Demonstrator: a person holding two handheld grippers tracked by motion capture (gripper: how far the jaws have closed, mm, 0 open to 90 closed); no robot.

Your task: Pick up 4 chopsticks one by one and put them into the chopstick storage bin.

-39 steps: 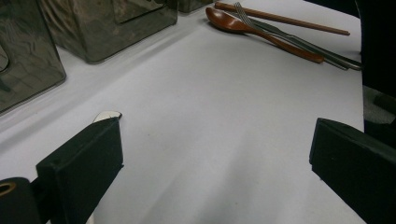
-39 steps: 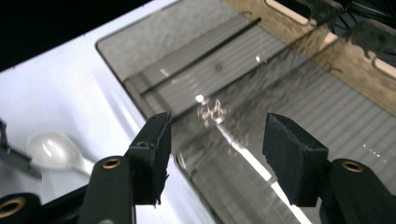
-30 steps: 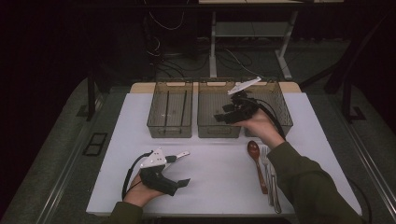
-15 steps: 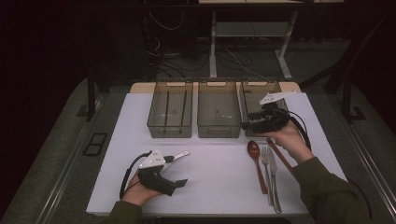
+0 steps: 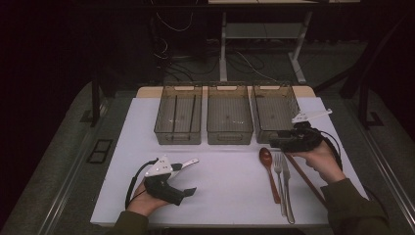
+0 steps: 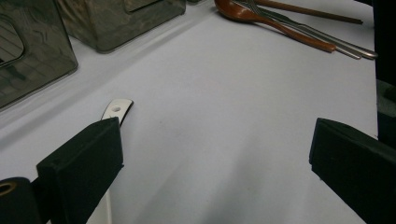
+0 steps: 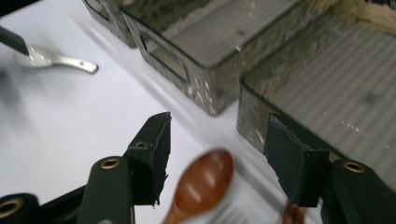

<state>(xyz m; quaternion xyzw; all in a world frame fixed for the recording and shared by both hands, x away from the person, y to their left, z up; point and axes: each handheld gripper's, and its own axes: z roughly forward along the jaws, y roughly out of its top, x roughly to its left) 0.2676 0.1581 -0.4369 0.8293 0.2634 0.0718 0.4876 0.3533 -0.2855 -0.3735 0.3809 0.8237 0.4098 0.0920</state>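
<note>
Right hand-held gripper [image 5: 278,142] lowered, spoon [image 5: 268,171] lengthwise

High view overhead, facing forward; tool views low, sharing brown spoon [image 5: 266,159].

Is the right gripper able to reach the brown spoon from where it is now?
Probably yes. The right gripper hangs with its jaws open just above the brown spoon, whose bowl lies bare on the white table, with nothing between them.

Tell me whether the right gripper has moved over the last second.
Yes. The right gripper has come back from above the bins toward the person, and now hangs over the white mat beside the wooden spoon.
</note>
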